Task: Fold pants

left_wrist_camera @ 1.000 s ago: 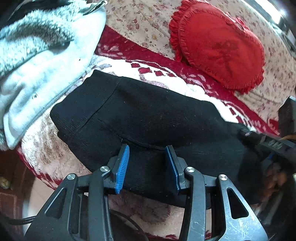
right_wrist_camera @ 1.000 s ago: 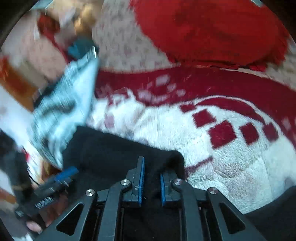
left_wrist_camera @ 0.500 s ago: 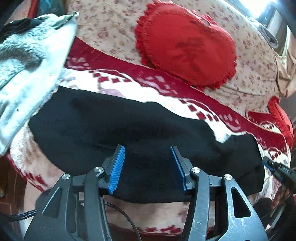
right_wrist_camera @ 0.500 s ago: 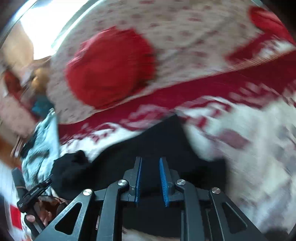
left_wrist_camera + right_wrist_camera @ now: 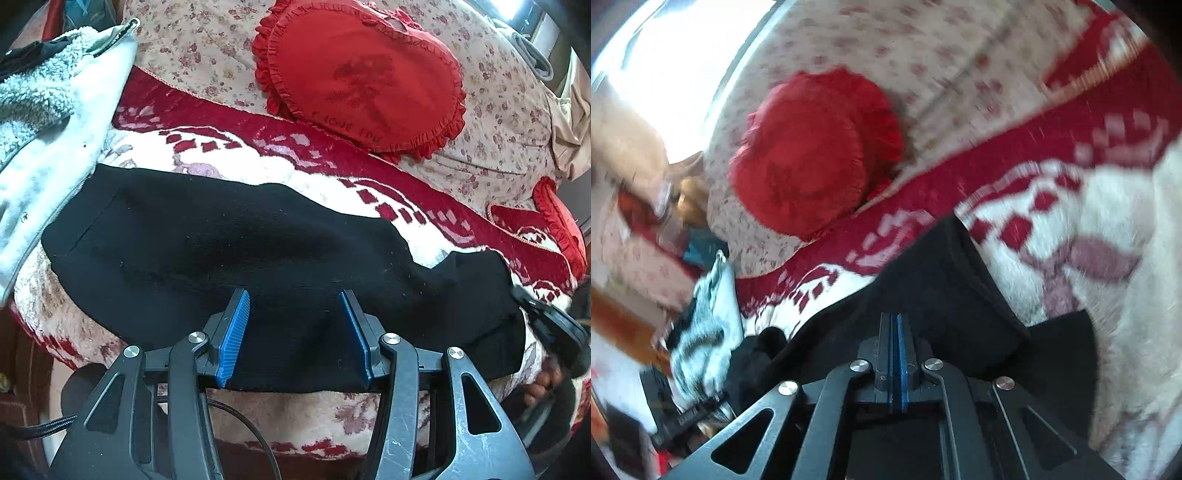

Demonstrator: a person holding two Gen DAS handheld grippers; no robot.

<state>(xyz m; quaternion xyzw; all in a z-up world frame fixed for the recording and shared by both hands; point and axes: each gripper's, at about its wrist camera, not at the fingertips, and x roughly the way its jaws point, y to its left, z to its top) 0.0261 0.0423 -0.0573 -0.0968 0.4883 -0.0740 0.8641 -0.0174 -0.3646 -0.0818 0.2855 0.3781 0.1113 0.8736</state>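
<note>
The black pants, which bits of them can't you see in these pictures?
- Left wrist view: the near hem of the black pants sits behind the open left gripper.
- Right wrist view: motion blur smears the pants; the shut right gripper covers whatever cloth it pinches.

Both wrist views close over the black pants (image 5: 229, 251), facing the red cushion (image 5: 812, 158)
</note>
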